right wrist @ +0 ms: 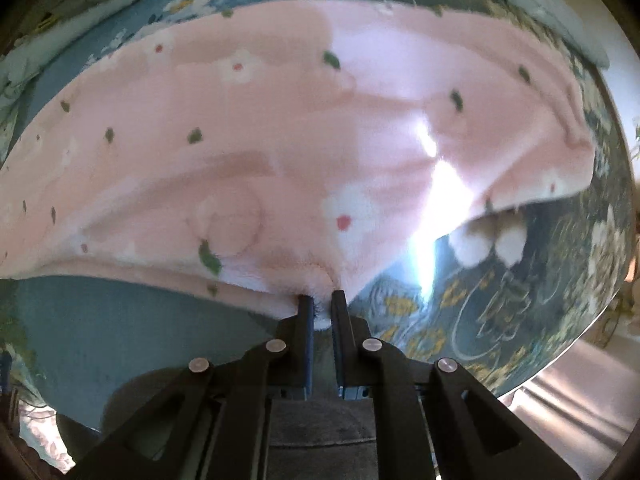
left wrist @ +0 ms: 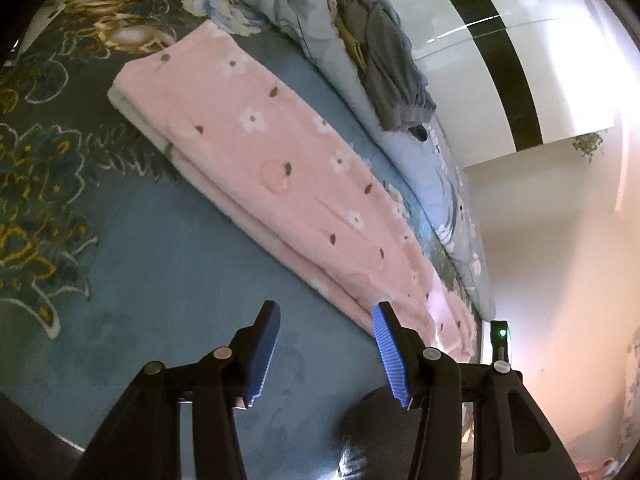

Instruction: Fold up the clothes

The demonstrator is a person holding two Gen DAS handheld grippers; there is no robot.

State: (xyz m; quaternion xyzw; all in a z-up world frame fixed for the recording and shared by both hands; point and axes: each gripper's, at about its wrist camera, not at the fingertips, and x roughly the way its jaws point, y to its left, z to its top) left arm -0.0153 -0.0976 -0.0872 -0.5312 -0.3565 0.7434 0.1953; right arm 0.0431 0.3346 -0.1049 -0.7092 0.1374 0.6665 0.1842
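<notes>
Pink floral garment (left wrist: 280, 168): lengthwise folded on bed (left wrist: 160, 280), cross fold pending; my right gripper (right wrist: 322, 300) clamped on its edge, my left gripper (left wrist: 324, 320) apart, empty

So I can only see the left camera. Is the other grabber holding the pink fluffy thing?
Observer: Yes. The right gripper is shut on the edge of the pink garment.
Operator: Is my grabber holding anything?
Observer: No. The left gripper is open with only the blue bedspread behind it.
Operator: Can the other camera see the end of the pink thing?
Observer: Yes. One end is lifted, and its white underside shows above the bedspread.
</notes>
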